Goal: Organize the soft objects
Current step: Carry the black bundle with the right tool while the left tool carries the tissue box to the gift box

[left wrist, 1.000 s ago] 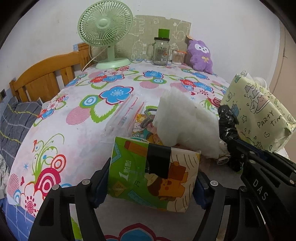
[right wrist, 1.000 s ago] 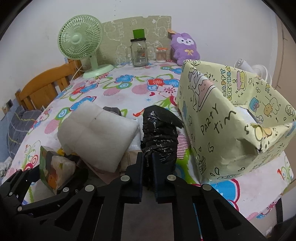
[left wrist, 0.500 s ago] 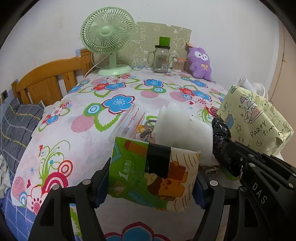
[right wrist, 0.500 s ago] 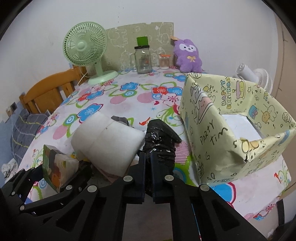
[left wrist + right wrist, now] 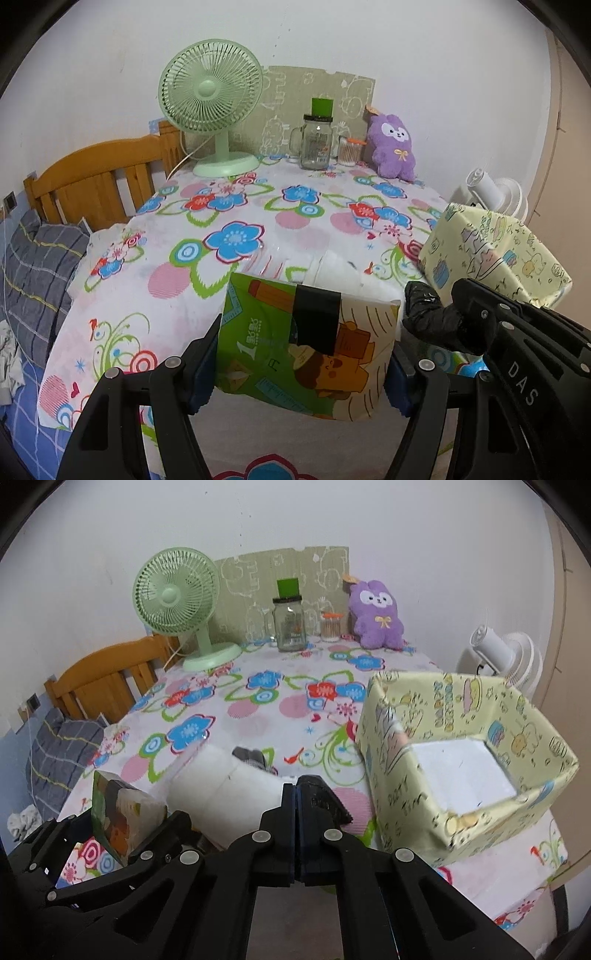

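Left of the box [image 5: 436,808], the left gripper [image 5: 301,363] clamps a squashy tissue pack [image 5: 306,350] by its ends, while the right gripper [image 5: 297,794] pinches a limp black bag [image 5: 328,803], both looking light.

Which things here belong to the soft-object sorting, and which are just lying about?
In the job: tissue pack in left tool; black bag in right tool; white foam; yellow box.
Lying about: green fan; glass jar; purple plush.

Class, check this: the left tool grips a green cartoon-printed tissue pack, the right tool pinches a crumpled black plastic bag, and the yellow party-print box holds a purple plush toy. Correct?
Not quite. The yellow party-print box is empty, as the right wrist view shows; the purple plush toy sits at the table's far edge. The left tool does grip the tissue pack, and the right tool the black bag.
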